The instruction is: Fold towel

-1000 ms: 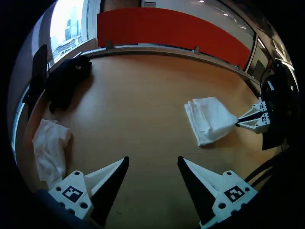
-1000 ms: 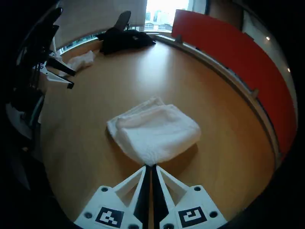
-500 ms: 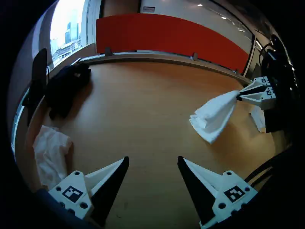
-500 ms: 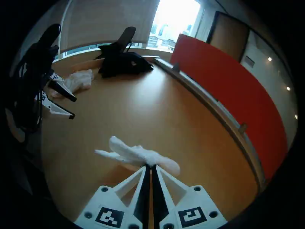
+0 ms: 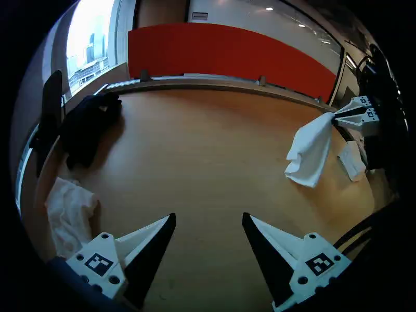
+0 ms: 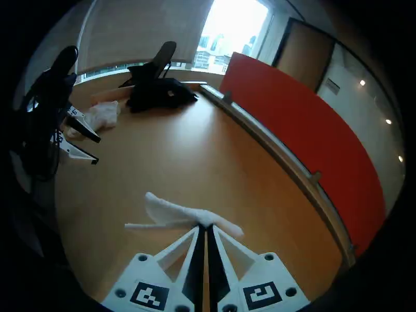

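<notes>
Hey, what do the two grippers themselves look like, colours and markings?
The left gripper and right gripper match: white wedge-shaped fingers tapering to points, black inner faces, round holes and a square black-and-white marker on each finger's base.

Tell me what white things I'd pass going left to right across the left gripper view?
crumpled cloth → towel → small cloth
</notes>
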Demonstrator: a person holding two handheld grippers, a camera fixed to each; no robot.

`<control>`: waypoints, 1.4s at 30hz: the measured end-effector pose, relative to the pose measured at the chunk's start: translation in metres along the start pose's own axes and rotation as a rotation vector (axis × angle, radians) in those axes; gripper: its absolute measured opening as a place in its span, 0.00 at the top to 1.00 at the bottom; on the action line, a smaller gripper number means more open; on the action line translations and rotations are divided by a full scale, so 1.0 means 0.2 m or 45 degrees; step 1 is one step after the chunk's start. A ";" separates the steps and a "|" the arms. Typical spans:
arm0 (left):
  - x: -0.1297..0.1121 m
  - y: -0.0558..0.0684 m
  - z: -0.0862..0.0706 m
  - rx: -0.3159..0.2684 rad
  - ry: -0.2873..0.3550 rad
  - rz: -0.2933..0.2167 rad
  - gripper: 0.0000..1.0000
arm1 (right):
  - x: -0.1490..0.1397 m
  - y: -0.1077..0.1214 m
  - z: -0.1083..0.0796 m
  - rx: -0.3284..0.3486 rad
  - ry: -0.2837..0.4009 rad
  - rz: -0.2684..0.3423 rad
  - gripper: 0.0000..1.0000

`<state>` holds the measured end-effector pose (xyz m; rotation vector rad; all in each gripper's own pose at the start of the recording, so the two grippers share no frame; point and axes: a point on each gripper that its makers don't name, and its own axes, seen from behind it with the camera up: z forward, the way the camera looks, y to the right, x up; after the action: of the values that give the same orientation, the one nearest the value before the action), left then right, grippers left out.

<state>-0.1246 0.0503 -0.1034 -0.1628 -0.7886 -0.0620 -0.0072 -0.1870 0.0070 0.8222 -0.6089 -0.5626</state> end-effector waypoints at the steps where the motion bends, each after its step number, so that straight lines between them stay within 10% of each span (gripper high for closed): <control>1: 0.00 0.00 0.00 -0.001 0.001 0.001 0.06 | -0.01 0.02 -0.02 -0.007 -0.003 0.003 0.95; 42: 0.01 -0.02 -0.01 0.034 -0.016 -0.010 0.06 | -0.81 1.05 -0.69 -0.354 -0.268 0.226 0.95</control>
<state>-0.1219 0.0460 -0.1029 -0.1349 -0.8024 -0.0577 0.0225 0.1066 0.0572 0.4447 -0.7683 -0.5603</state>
